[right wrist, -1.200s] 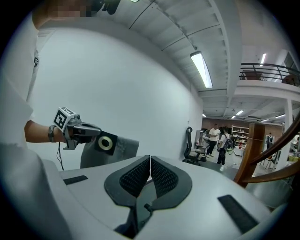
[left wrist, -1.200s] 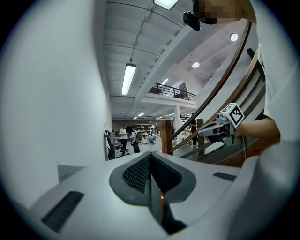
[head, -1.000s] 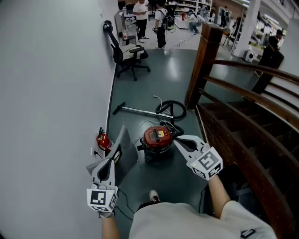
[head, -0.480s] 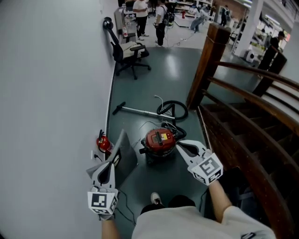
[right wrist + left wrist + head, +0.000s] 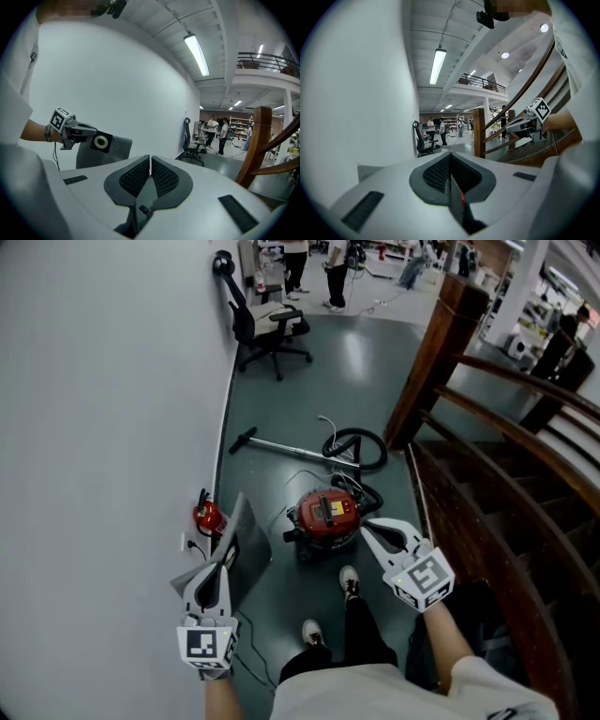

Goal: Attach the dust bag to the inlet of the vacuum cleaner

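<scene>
Grey-green floor [image 5: 356, 381] carries the vacuum cleaner [image 5: 328, 512]. Left of it, my left tool [image 5: 223, 566] pinches the dust bag [image 5: 251, 540], which extends forward past the tips, ringed face toward the vacuum cleaner. My right tool [image 5: 370, 529], closed and empty, hangs beside the vacuum cleaner.

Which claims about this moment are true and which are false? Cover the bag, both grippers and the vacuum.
1. The left gripper is clamped on the dust bag. True.
2. The dust bag is fitted on the vacuum cleaner. False: it hangs in the air to the vacuum's left, apart from it.
3. The right gripper has its jaws together with nothing between them. True.
4. The vacuum cleaner stands on a table. False: it stands on the floor, in front of the person's feet.
5. The office chair lies tipped over. False: it stands upright near the wall.
</scene>
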`<state>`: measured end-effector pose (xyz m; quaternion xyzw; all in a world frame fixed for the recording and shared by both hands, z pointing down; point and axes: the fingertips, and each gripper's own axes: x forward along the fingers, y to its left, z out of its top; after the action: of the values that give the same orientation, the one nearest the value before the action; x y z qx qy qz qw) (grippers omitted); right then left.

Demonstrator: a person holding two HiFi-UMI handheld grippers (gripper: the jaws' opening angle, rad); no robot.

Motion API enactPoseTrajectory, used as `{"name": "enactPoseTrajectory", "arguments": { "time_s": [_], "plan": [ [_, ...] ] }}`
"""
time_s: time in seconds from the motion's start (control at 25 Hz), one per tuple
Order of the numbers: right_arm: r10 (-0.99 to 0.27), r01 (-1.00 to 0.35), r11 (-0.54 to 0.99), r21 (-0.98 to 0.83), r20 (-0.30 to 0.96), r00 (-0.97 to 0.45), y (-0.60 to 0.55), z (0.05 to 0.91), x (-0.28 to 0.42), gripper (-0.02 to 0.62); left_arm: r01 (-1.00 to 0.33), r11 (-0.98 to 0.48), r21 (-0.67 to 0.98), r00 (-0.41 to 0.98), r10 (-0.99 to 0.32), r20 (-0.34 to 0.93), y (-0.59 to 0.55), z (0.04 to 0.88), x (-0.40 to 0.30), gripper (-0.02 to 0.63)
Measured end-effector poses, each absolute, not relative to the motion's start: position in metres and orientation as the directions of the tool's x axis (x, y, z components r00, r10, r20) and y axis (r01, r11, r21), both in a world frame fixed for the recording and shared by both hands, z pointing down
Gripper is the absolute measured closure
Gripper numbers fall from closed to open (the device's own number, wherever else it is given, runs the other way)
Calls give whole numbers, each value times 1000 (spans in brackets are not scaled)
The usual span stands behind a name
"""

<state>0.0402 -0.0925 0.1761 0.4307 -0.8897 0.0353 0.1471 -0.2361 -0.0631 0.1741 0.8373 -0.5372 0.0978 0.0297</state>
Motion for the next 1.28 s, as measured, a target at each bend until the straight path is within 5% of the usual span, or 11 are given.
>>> {"name": "enactPoseTrajectory", "arguments": {
  "time_s": [1.28],
  "plan": [
    [-497, -722, 654, -225, 592, -634, -246, 518, 62, 565, -968, -247, 45, 246, -895, 371, -179, 471, -219, 600]
  ]
}}
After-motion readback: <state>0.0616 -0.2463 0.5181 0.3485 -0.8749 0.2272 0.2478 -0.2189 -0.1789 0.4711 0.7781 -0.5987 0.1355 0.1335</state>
